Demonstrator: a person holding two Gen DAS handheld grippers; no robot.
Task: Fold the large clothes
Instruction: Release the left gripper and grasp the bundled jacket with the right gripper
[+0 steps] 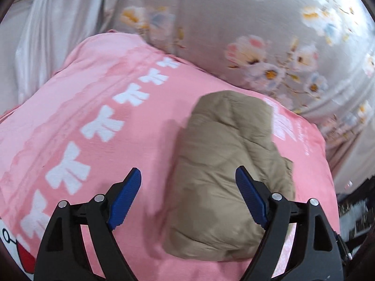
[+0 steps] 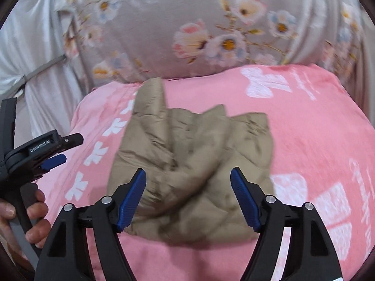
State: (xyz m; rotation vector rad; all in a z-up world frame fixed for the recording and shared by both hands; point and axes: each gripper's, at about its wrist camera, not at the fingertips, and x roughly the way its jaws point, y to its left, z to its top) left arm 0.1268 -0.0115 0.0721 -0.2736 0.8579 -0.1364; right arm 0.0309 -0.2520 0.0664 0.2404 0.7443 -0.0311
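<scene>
One tan quilted garment [image 2: 194,171] lies folded into a rumpled, puffy bundle on the pink bow-print blanket [image 2: 304,126]. Its edges are motion-blurred, so it is perhaps a jacket. Two grippers, left gripper [image 1: 188,182] and right gripper [image 2: 188,182], hold their jaws wide apart, empty, above it.
</scene>
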